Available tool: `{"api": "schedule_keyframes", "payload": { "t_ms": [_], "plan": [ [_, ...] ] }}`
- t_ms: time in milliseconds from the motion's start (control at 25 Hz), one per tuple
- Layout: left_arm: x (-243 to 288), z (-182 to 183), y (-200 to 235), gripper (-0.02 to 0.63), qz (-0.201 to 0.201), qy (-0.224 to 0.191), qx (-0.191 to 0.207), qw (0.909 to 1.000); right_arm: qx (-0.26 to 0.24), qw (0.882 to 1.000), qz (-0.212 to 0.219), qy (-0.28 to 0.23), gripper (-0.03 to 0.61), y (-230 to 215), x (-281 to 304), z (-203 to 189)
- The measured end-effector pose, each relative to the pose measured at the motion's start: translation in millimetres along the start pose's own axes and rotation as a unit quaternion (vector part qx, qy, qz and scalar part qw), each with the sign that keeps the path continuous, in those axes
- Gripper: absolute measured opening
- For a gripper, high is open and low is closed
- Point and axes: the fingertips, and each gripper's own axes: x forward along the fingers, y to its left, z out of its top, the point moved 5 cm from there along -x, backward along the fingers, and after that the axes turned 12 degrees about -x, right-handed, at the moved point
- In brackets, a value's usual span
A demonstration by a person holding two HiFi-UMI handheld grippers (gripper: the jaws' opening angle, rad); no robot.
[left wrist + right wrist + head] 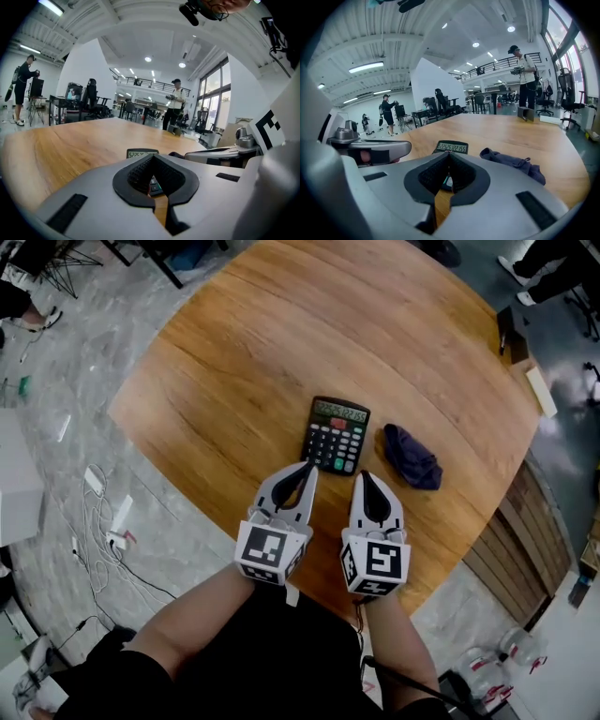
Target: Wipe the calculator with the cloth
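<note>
A black calculator [337,434] with a lit display lies on the round wooden table [234,381], just beyond both grippers. To its right sits a crumpled dark blue cloth [412,457]. My left gripper [310,466] is shut and empty, its tip at the calculator's near left corner. My right gripper [361,474] is shut and empty too, its tip just short of the calculator's near right corner and left of the cloth. The calculator [142,153] peeks over the shut left jaws in the left gripper view. In the right gripper view, calculator [452,147] and cloth [513,162] lie ahead.
The table's near edge [309,592] runs under my grippers. Cables [103,531] and loose items litter the floor at the left. A wooden slatted piece [520,540] stands at the right of the table. A person [174,103] stands beyond the table's far side.
</note>
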Motion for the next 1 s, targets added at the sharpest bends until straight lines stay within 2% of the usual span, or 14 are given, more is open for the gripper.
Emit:
{"api": "schedule_keyframes", "payload": {
  "t_ms": [360, 800, 1000],
  "plan": [
    [48.1, -27.4, 34.9, 0.008, -0.014, 0.027, -0.014, 0.9994, -0.001, 0.999, -0.011, 0.041, 0.015, -13.1, 56.0, -40.4],
    [57.2, -32.1, 39.6, 0.009, -0.026, 0.063, -0.05, 0.9964, -0.006, 0.997, -0.007, 0.074, 0.015, -17.0, 74.8, -53.9],
    [52.3, -34.1, 42.9, 0.134, -0.043, 0.073, -0.069, 0.994, -0.009, 0.996, -0.011, 0.09, 0.015, -16.5, 74.8, -56.3]
  ]
}}
